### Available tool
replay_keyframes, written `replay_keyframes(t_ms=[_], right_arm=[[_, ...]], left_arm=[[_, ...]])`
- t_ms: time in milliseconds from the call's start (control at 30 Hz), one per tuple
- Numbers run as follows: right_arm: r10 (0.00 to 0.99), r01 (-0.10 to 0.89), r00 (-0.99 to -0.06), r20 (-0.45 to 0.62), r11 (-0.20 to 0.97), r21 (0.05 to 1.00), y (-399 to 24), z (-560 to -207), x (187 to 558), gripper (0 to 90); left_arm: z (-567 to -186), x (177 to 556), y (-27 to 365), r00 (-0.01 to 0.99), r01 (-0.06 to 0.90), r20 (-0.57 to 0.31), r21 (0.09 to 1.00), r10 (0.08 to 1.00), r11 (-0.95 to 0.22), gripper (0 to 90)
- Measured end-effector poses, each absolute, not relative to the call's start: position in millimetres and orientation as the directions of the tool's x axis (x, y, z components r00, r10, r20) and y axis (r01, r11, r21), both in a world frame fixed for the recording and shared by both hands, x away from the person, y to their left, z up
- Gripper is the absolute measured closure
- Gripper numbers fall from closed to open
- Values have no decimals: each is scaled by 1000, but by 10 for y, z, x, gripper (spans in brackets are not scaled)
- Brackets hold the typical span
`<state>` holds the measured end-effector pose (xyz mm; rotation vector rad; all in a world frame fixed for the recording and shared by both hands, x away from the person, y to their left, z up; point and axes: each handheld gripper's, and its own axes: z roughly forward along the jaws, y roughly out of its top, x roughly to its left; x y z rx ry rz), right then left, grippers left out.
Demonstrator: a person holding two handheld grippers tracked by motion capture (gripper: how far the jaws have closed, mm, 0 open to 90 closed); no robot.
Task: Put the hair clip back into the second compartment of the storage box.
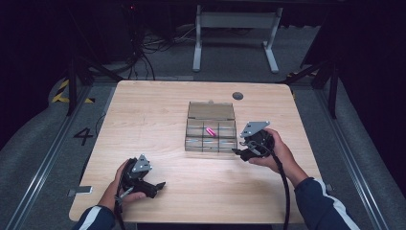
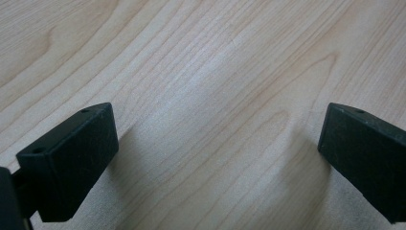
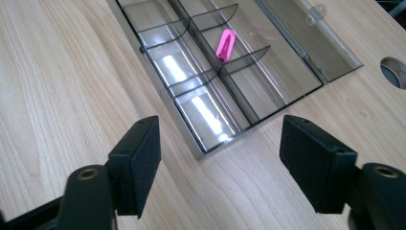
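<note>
Right gripper (image 3: 220, 158) wide open by the clear divided box (image 1: 210, 130) mid-table (image 1: 143, 110), likely lined up on the pink piece (image 3: 225, 45) in a middle compartment; left gripper (image 2: 218, 158) wide, parked near the near-left corner.

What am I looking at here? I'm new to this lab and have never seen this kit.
No robot: a person sits at a wooden table holding a hand-held claw tool in each hand. The top picture looks down from above. It shows the left claw and the right claw. The other two pictures come from cameras on the claws, looking along their black jaws. Both claws are open and hold nothing. On the table lies a clear box with its lid open and several compartments. One compartment holds a small pink piece. The right claw points at the box.
</note>
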<state>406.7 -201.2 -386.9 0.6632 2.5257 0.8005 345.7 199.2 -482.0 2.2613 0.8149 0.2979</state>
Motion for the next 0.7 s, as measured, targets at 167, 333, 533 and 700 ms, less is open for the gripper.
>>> replay_keyframes(t_ms=[167,333,533,700], right_arm=[[553,311,-796,-245,722,618,-2101,-3896,3972,309],[557,314,-791,-253,725,613,-2207,-3944,3890,304],[568,322,-782,-256,721,613,-2323,-3992,3794,304],[572,326,-769,-286,736,594,-2432,-4042,3702,292]], left_arm=[[-4820,3457,1992,775,469,-21,688,631,-554,6],[-4820,3457,1992,775,469,-20,688,632,-554,6],[-4820,3457,1992,775,469,-20,688,631,-554,6],[-4820,3457,1992,775,469,-21,688,631,-554,6]])
